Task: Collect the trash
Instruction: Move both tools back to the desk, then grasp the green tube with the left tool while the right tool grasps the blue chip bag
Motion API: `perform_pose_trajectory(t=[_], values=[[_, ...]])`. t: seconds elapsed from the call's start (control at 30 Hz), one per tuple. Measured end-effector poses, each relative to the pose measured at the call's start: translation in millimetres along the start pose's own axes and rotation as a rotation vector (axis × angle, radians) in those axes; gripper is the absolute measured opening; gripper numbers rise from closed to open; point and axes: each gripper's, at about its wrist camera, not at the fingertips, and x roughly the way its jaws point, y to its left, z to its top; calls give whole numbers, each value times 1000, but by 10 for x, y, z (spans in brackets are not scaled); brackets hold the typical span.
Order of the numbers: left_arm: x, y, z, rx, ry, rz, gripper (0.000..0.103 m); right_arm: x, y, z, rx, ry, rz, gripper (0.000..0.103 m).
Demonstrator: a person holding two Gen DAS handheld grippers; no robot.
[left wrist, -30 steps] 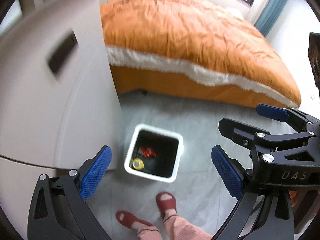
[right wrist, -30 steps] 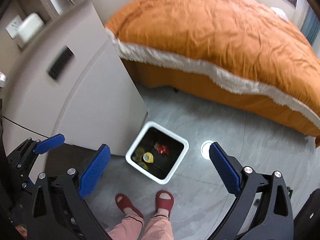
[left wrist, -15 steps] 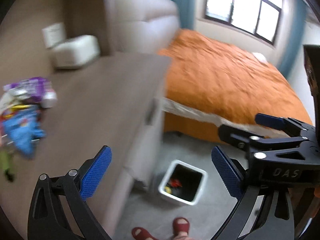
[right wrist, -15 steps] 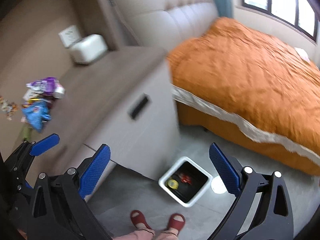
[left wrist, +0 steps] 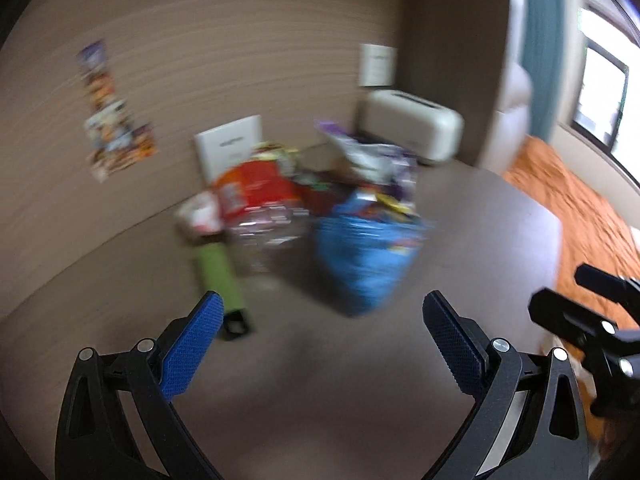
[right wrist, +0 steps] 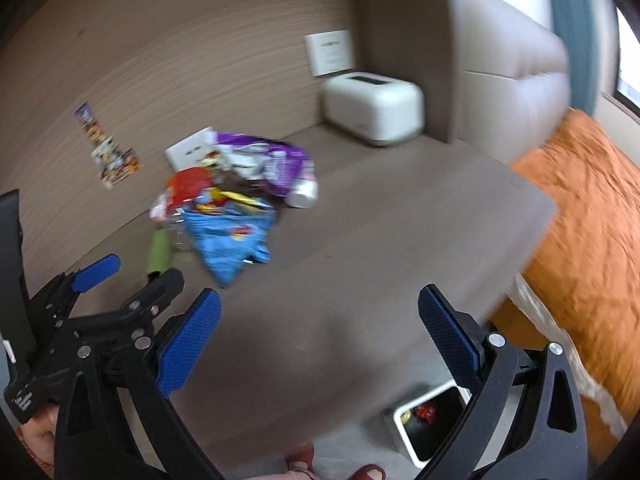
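Filling the right side of both views is an orange bed [right wrist: 588, 232]. A brown table [right wrist: 360, 272] takes up the middle. On it, at the upper left, sits a blurry trash pile [right wrist: 232, 184] with a blue bag [left wrist: 364, 256] in front and a green tube [left wrist: 220, 276] just beside it. A white bin [right wrist: 424, 420] stands on the floor, low in the right view. The left gripper [left wrist: 320, 344] and right gripper [right wrist: 320, 340] both hang spread wide and grasp nothing.
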Motion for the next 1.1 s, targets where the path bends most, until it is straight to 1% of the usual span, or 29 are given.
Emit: perform_pose_trajectory(t=[0.1,0.17,0.2,0.3,0.4,0.47,0.53,0.6,0.63,0.67,0.7,0.73,0.77,0.8,0.87,0.97,1.1], values=[[181,229,33,-48,15,43,98,183,239,102,-22,16,23,98],[290,369,37,-76,27,50,98,318,345,168,-13,32,39,98],[381,437,63,-87,42,67,98,392,383,196,-3,42,52,98],[574,607,93,-108,76,82,98,656,523,285,21,96,82,98],[767,728,116,-116,127,104,98,948,662,339,16,132,38,98],[847,774,115,-122,137,84,96,1064,700,356,24,140,28,98],[902,855,101,-130,152,61,89,1157,714,370,26,147,10,98],[980,910,99,-140,168,34,66,1213,715,380,22,146,-4,98],[1004,927,93,-140,169,29,64,1230,712,381,22,142,-6,95],[994,924,83,-124,159,28,56,1256,708,383,18,148,-1,87],[979,923,78,-122,155,11,48,1285,716,381,10,159,6,82],[956,919,66,-128,152,-6,43,1299,728,379,0,167,7,77],[927,922,59,-138,146,-24,35,1303,736,380,-14,170,2,77],[927,889,63,-136,143,-25,29,1283,741,374,-27,170,5,76],[892,849,78,-113,136,-25,25,1208,739,365,-47,161,15,75],[769,836,74,-85,117,-44,25,1028,723,350,-64,129,21,75],[644,837,82,-75,105,-67,25,742,688,312,-74,95,30,75]])
